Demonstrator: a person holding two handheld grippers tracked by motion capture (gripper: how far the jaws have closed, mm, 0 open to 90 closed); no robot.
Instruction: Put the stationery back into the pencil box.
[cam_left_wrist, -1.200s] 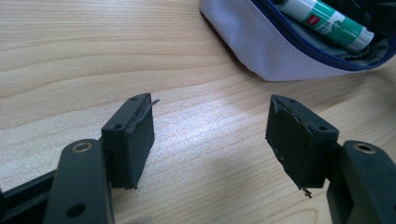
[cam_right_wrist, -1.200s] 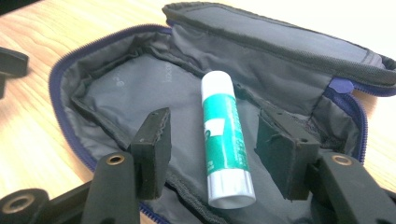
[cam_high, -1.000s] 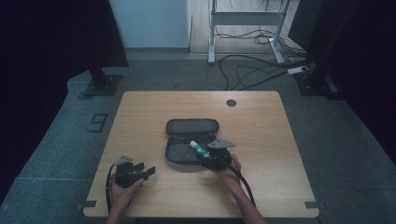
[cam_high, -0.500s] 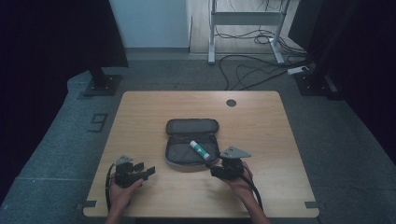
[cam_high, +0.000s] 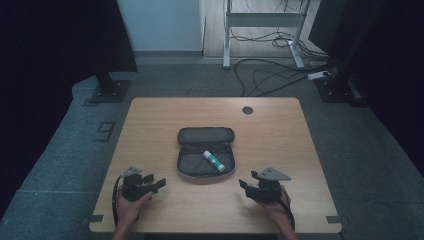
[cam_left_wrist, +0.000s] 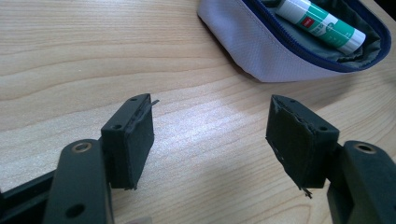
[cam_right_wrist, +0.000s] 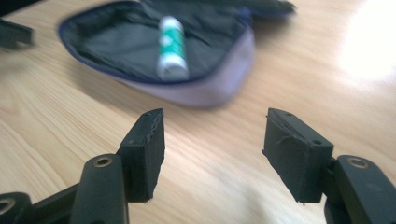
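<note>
Glue stick (cam_high: 214, 161) lies inside the open pencil case (cam_high: 205, 153) mid-desk (cam_high: 280, 130), so the loading step looks done; zipping the case shut is probably what's left, though the zipper is hard to make out. Right hand-held gripper (cam_high: 244, 184) sits near the case's right, jaws having just opened, nothing between them. Left hand-held gripper (cam_high: 159, 182) sits near the case's left, also wide open and empty.
</note>
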